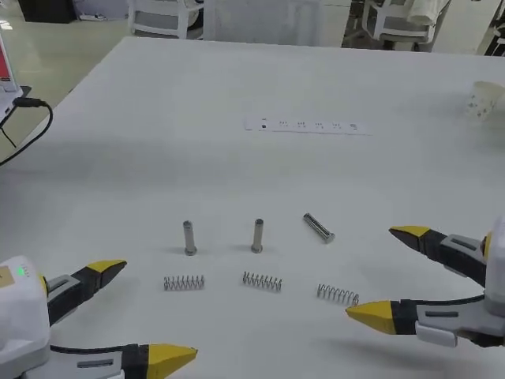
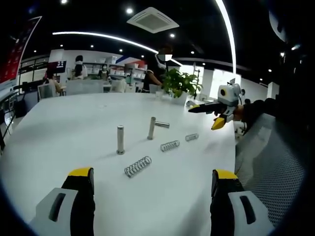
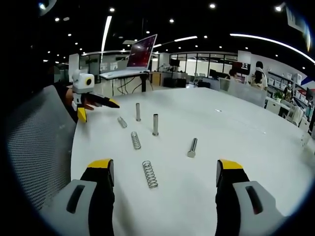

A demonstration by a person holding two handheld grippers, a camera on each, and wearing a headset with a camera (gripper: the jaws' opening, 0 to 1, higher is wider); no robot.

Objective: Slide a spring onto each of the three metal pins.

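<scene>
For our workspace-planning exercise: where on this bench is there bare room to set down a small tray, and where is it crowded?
Free: the table band between the label strip and the pins, and the far stretch between cable and cup. Crowded: the near edge, where pins, springs, left gripper and right gripper sit close.

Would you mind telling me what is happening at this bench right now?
A person holds the left gripper and the right gripper over a white table, both open and empty. The left spring, middle spring and right spring lie loose in a row, none on a pin yet. Behind them the left pin and middle pin stand upright, while the right pin lies on its side.
</scene>
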